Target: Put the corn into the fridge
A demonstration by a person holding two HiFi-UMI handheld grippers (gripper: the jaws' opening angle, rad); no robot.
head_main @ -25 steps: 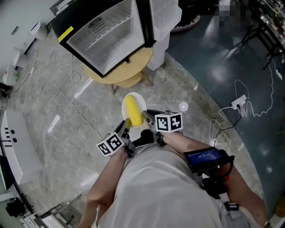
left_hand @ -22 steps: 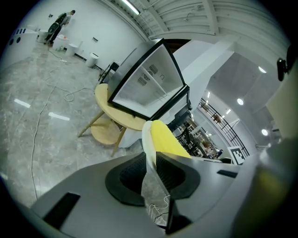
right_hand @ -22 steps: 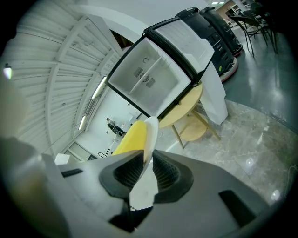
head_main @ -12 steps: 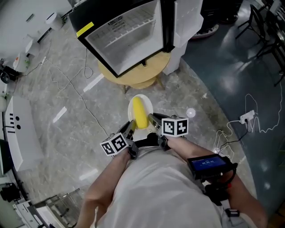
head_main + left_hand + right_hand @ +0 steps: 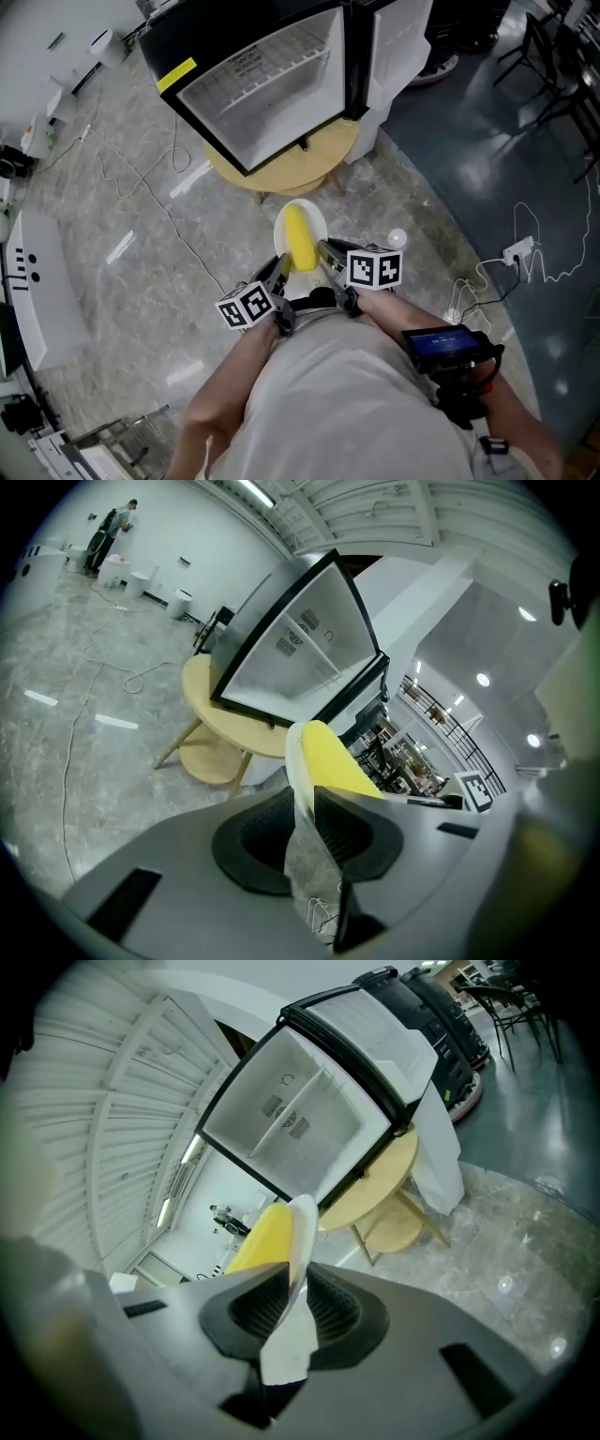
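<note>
— So, where is the corn point(image 5: 299, 240)?
— On a white plate point(image 5: 318, 222); the left gripper point(image 5: 279, 268) and right gripper point(image 5: 324, 253) each clamp its rim. Ahead, the open fridge point(image 5: 267, 89) stands on a round table point(image 5: 286, 169), with a cable point(image 5: 174, 141) beside. Its yellow label point(image 5: 176, 75) is unreadable.

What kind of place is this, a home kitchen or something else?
Probably a lab or test hall, not a home: a small black open fridge stands on a round wooden table, and white cables with a power strip lie loose on the grey stone floor.
</note>
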